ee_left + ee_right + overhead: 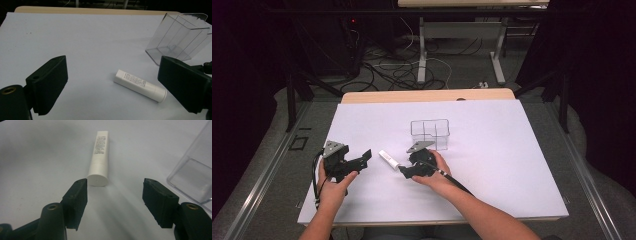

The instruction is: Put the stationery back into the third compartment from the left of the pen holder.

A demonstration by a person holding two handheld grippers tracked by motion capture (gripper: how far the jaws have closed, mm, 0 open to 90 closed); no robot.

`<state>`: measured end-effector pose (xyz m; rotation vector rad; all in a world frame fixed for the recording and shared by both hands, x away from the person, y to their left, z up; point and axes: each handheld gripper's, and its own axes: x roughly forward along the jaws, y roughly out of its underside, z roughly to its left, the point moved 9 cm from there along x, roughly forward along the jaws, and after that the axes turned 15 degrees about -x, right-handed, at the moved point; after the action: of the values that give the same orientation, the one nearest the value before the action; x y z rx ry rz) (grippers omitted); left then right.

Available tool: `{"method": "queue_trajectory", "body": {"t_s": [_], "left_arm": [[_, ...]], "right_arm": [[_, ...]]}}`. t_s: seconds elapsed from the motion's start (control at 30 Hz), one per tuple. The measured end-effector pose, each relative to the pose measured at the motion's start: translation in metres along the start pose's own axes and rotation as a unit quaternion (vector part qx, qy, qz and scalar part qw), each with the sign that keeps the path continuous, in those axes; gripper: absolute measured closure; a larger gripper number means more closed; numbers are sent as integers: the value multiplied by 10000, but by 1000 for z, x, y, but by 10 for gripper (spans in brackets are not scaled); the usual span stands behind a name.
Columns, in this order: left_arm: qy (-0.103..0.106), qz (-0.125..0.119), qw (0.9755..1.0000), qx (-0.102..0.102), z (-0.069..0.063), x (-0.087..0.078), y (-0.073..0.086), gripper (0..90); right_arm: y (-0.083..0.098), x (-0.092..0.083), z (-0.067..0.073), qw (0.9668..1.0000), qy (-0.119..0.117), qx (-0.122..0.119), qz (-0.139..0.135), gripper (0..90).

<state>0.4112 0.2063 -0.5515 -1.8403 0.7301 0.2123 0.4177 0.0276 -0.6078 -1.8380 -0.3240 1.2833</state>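
Nearest, just this side of the white tube (99, 155), the right gripper (115, 202) with jaws partly open, nothing between them, the tube's capped end just beyond the pads and untouched. To the left of the tube, the left gripper (357, 161) held wide open and empty. Behind the tube, on the white bench (512, 150), a clear divided box (430, 131), standing near.

The white tube (99, 157) looks like smooth plastic with a slight sheen and fine printed text. The clear divided organizer box (178, 37) is glossy see-through plastic. The worktop (512, 150) has a matt white paper-like sheet over pale wood. The right tongs (115, 202) have matt black, ribbed rubbery pads.
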Motion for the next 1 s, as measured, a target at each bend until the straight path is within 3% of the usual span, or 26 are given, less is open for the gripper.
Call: {"method": "queue_trajectory", "body": {"t_s": [0.07,0.1,0.27,0.4,0.43,0.53,0.57,0.63,0.67,0.7,0.87,1.0], "left_arm": [[0,-15,10000,-24,0,0,0,94],[3,-15,10000,-25,0,0,0,94],[0,1,10000,-16,1,-1,0,94],[-2,-17,10000,-28,2,-2,-1,94],[-3,-8,10000,-34,2,-2,0,94],[-4,2,10000,-56,2,-2,0,94],[-3,5,10000,-56,3,-2,0,94],[3,1,10000,-51,3,-2,0,94],[0,4,10000,-53,3,-2,0,94],[2,2,10000,-53,3,-2,0,94],[12,-15,10000,-43,2,-2,-1,94],[11,-9,10000,-49,2,-2,0,94]], "right_arm": [[-1,3,3,9999,-26,-112,12,365],[-1,4,5,10000,-41,-12,65,365],[-5,12,7,10000,-13,20,78,365],[-8,19,8,10000,-15,-30,0,366],[-7,19,9,9999,-54,-26,135,374],[-8,25,10,9998,-113,-72,130,379],[-8,25,13,9998,-125,36,151,379],[-8,30,12,9998,-124,-75,168,379],[-9,31,14,9997,-106,52,196,379],[-9,34,14,9997,-125,-53,190,382],[-11,39,14,9997,-7,-128,219,452],[-11,39,12,9996,63,-155,218,579]]}}
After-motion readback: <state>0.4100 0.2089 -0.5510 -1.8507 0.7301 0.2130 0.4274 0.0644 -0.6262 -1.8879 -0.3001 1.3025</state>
